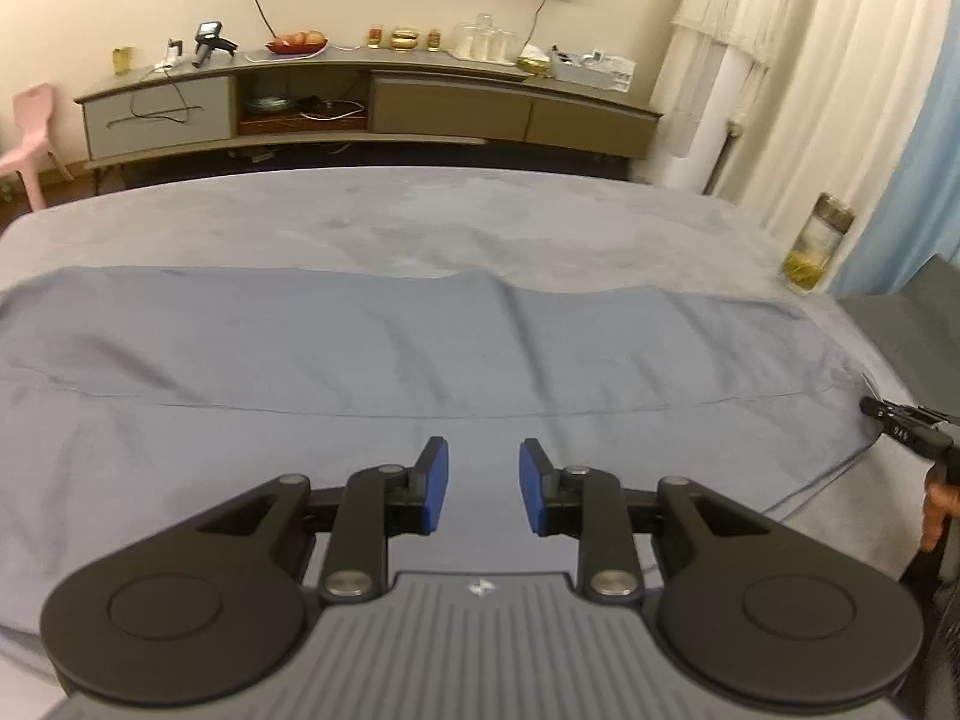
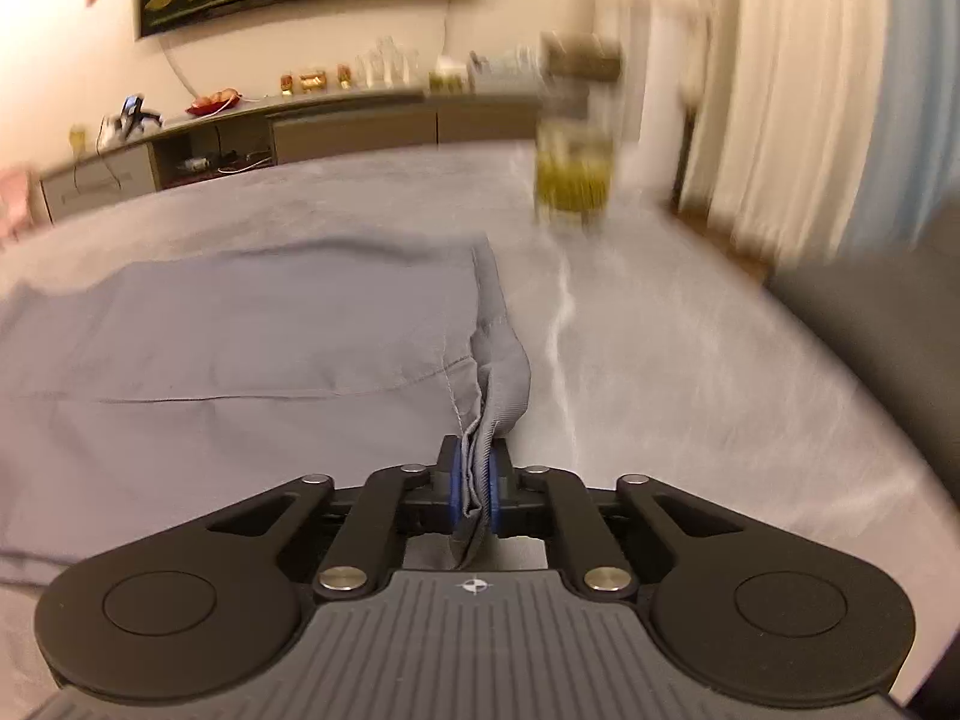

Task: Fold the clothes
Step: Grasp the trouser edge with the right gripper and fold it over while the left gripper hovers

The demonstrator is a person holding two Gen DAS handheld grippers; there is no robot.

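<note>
A grey-blue garment lies spread flat across the bed, reaching from the left edge to the right side. My left gripper hovers over the garment's near part, its blue pads apart with nothing between them. In the right wrist view my right gripper is shut on the garment's bunched right edge, whose hem passes between the blue pads and hangs out behind them. The right gripper's tip and a hand show at the right edge of the left wrist view.
A glass jar with yellowish contents stands on the bed's far right corner, also seen as a blurred jar. Beyond the bed runs a low cabinet with small items on top. Curtains hang at right, a pink chair at left.
</note>
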